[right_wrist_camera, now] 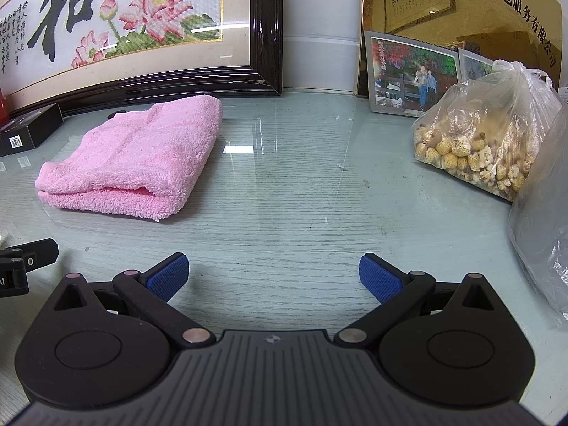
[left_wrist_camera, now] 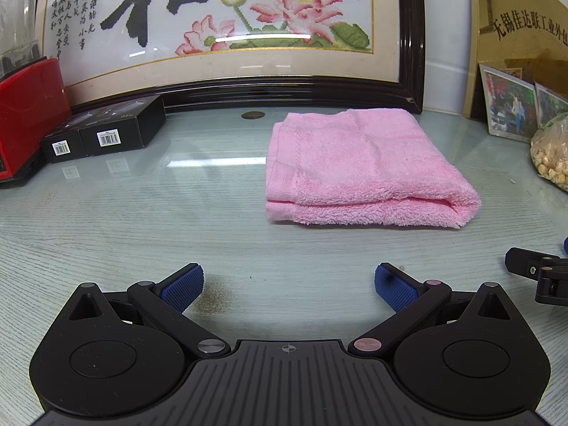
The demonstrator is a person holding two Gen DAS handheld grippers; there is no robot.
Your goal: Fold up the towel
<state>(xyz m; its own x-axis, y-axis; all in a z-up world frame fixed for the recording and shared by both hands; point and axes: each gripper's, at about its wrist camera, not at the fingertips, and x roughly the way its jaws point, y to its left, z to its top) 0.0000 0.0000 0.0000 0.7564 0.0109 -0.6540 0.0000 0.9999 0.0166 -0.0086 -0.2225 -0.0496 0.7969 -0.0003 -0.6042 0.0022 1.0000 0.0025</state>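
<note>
A pink towel (left_wrist_camera: 358, 167) lies folded into a thick rectangle on the glass-topped table (left_wrist_camera: 142, 220). It shows ahead and right of my left gripper (left_wrist_camera: 289, 285), which is open and empty, well short of the towel. In the right wrist view the towel (right_wrist_camera: 138, 156) lies ahead to the left of my right gripper (right_wrist_camera: 273, 277), which is open and empty. Part of the right gripper shows at the right edge of the left wrist view (left_wrist_camera: 539, 273). Part of the left gripper shows at the left edge of the right wrist view (right_wrist_camera: 21, 259).
A framed embroidery (left_wrist_camera: 227, 25) leans at the back. Two black boxes (left_wrist_camera: 103, 131) and a red appliance (left_wrist_camera: 25, 117) stand at the left. Framed photos (right_wrist_camera: 411, 74), a bag of dried food (right_wrist_camera: 486, 138) and another plastic bag (right_wrist_camera: 546, 220) stand at the right.
</note>
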